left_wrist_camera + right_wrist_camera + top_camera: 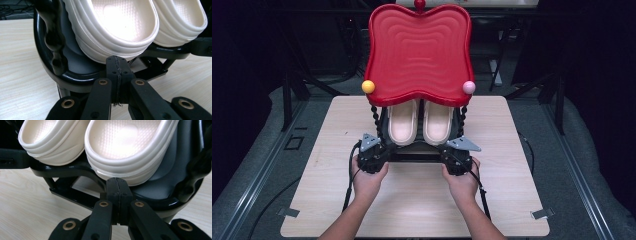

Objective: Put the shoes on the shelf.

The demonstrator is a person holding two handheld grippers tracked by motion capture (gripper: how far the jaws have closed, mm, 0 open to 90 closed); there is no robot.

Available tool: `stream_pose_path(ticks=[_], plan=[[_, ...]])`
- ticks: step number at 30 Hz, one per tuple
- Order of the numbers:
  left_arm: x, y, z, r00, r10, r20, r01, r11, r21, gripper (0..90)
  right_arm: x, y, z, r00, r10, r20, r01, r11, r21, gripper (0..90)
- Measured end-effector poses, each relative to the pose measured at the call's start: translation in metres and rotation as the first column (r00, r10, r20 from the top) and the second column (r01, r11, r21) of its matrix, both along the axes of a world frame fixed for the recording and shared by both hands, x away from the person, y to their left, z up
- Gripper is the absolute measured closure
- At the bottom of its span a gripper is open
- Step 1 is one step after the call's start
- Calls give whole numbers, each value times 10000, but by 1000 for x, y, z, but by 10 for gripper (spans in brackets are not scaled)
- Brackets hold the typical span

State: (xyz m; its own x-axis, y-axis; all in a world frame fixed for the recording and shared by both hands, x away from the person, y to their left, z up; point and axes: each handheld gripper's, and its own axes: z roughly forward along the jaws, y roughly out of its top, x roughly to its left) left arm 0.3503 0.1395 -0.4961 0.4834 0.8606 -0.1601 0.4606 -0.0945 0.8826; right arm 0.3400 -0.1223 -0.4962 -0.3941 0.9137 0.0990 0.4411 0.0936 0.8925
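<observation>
Sitting on the lower black shelf of a small rack [422,156], near the middle of the table [312,200], is a pair of cream slippers [421,122] — thick, ribbed soles, a fine dimpled texture on the footbeds, a soft sheen under the light. They lie side by side with heels toward me, just touching or nearly so. In my left gripper view the nearer slipper [112,27] overhangs the glossy black rim [75,80]; in my right gripper view the other one [125,147] does the same on its side.

Above them stands the rack's red top tray [419,50], wavy-edged with concentric ridges, carried on black beaded posts [376,120]. A yellow ball [368,86] caps its left corner, a pink ball [469,87] the right, a red knob [419,4] the far edge.

My left gripper [373,155] is at the rack's front left corner, my right gripper [457,157] at the front right. Both have jaws clenched tight, pads pressed together with nothing between them — tips just under the slipper heels, close to the shelf rim. Whether the tips touch the rim I cannot tell.
</observation>
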Motion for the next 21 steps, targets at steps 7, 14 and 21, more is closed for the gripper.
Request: stream_pose_path(ticks=[7, 14, 21], plan=[[-5, 7, 6, 9996, 144, 259, -140, 9998, -134, 900, -8, -6, -3, 9997, -8, 252, 7, 10000, 12, 900], [2, 19, 10, 9972, 730, 176, -728, 9973, -103, 900, -3, -25, 3, 9965, -751, 364, 744, 9970, 192, 900], [2, 16, 8, 9978, 644, 150, -645, 9979, 36, 900, 9, -26, 6, 9936, -1077, 350, 1076, 9942, 32, 900]])
